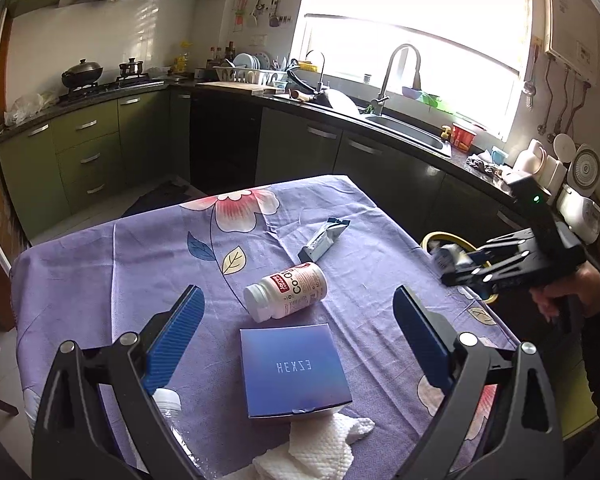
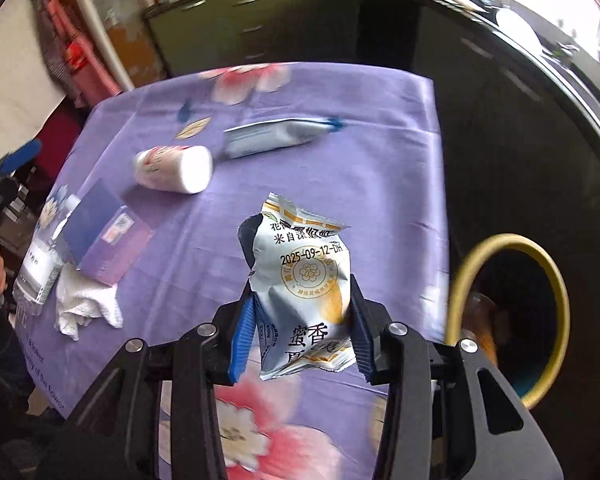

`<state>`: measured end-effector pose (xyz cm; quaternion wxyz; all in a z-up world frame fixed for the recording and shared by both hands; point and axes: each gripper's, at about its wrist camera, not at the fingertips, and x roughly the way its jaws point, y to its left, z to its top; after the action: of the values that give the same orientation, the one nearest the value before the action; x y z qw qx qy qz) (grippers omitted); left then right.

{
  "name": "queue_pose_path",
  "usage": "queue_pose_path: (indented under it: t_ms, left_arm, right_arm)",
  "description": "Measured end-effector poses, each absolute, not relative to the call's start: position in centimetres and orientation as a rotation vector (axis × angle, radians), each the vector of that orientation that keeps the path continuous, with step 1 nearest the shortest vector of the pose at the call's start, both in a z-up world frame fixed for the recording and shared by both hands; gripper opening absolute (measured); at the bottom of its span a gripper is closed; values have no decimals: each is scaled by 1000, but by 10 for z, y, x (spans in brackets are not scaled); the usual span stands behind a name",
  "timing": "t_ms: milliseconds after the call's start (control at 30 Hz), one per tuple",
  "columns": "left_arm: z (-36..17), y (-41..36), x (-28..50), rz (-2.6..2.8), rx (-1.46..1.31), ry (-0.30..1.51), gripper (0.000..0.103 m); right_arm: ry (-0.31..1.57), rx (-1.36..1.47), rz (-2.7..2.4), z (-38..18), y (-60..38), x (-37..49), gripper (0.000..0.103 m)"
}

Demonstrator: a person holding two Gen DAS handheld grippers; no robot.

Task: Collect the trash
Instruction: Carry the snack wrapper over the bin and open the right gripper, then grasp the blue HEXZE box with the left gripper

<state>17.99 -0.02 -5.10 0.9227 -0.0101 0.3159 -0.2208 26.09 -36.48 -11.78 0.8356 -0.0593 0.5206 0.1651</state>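
Item in hand: your right gripper is clamped on an opened snack wrapper, held in the air near the table's right edge, just beside the yellow-rimmed bin; judged light, thin and crinkly, likely slick, so pinch it flat across the middle. Your left gripper hangs over the table's near edge, jaws spread wide and empty. Remaining on the table: pill bottle on its side (light, rigid, may roll), blue box, foil pouch, paper towel, plastic bottle.
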Motion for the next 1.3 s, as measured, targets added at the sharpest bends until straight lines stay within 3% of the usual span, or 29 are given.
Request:
queue_pose_path:
  t_ms: [167,400,433,467,567,1300]
  left_arm:
    - [-52,-2,180,-453,-18,654,91]
    - [-53,-6,181,-460,-9,657,91]
    - [-53,-6,181,-459,-8,658,91]
    - [-54,-6,182,-458,-9,660,91]
    - [-55,-6,183,-456,-11,666,91]
    - [-49,11,166,-422,31,728,91]
  right_arm:
    - [1097,-51,145,-112,-448,267,42]
    - [1186,35,-69,-152,-545,302,43]
    - [1193,47,-89,-159,-554,308,46]
    - [1195,58,-112,-164,-563,312,56]
    - [1194,84,-148,-172,-577,317,59]
    - [1102,26,6,-148,-516,238,62]
